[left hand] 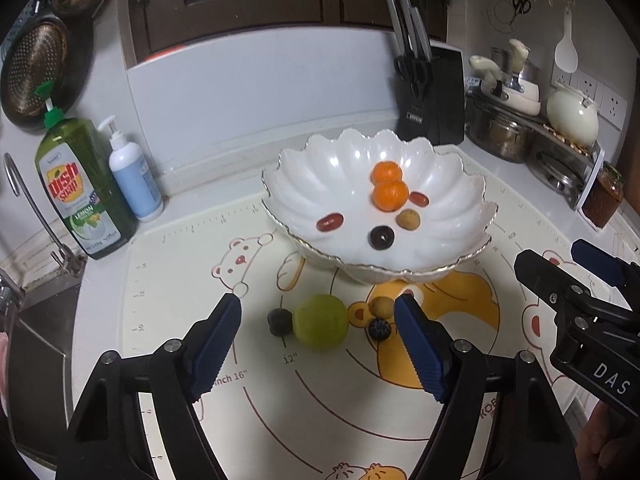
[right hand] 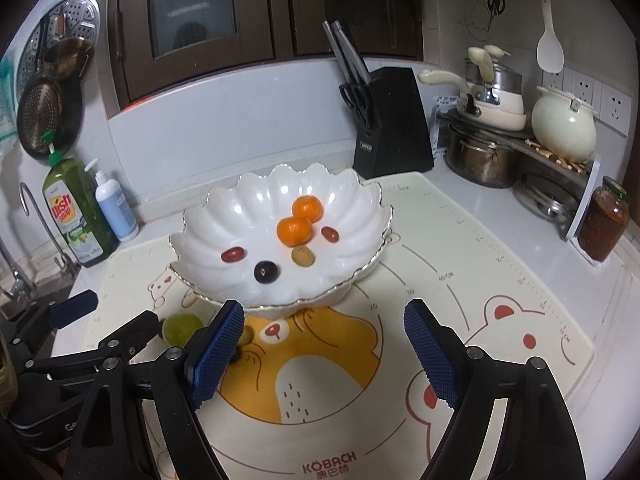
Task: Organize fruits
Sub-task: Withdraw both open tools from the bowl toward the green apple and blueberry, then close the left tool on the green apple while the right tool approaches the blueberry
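Starting at the left of the left wrist view, our left gripper (left hand: 318,314) hangs over the mat (left hand: 180,280) with its jaws apart and nothing pressed between the pads. No earlier picture is at hand, so we speak only of how it stands. Framed between its blue fingers (left hand: 218,338) lie the fruits not yet sorted: a dark berry (left hand: 279,321) touching the left side of a green lime (left hand: 321,322), then a small tan fruit (left hand: 382,306) and a second dark berry (left hand: 379,329) just beside the right finger.

Beyond them sits the white scalloped bowl (left hand: 320,168), already holding two oranges (left hand: 387,184), two red fruits, one tan fruit and a dark one.

Further right, our right gripper (right hand: 324,338) is also spread wide and empty, pointing at bare mat in front of the bowl.

We judge the step in hand to be the left gripper's pick of a loose fruit, most likely the lime. The next move calls for lowering so the pads straddle it alone, without nudging the berry touching it, then closing gently since it can roll.
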A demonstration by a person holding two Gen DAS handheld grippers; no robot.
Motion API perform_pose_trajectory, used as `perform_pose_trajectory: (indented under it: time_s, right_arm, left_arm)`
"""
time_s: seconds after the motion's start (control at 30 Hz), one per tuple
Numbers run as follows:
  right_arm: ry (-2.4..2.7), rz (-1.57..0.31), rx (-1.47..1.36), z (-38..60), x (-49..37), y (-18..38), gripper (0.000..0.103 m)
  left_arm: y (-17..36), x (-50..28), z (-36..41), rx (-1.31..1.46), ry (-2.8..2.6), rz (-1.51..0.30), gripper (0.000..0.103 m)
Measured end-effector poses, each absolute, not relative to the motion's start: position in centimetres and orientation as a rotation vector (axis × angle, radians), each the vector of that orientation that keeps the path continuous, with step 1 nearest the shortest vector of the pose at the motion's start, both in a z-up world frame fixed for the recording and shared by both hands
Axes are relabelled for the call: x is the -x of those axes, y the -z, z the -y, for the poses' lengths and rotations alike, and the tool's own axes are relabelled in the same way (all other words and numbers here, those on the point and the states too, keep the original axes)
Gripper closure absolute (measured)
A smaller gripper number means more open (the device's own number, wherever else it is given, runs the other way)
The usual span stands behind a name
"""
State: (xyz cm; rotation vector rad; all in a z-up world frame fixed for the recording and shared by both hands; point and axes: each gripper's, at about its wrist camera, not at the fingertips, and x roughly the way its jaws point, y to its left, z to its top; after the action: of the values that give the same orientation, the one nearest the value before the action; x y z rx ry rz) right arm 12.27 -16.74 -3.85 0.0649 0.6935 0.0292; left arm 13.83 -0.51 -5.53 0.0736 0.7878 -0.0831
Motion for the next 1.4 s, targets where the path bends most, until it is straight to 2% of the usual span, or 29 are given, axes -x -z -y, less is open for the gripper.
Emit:
perform_pose_trajectory:
  time_s: [0.77, 1.17, 1.4]
  right_arm:
    - [-0.041, -0.802, -0.077, 16.7, -15.0, 8.8, 0.020]
    - [-0.050, -0.837, -0.086, 16.4, -16.0, 10.5, 0.020]
    - [-0.045, -0.843, -0.092, 16.7, -16.2, 10.7, 0.020]
  left_arm:
    - [11.8, -17.4, 1.2, -0.101, 0.108, -0.894, 0.049]
    - [12.9, -18.2, 1.3, -0.127, 0.092, -0.897, 0.056]
    - [13.0, -18.4, 1.7, -0.155, 0.083, -0.882, 0.056]
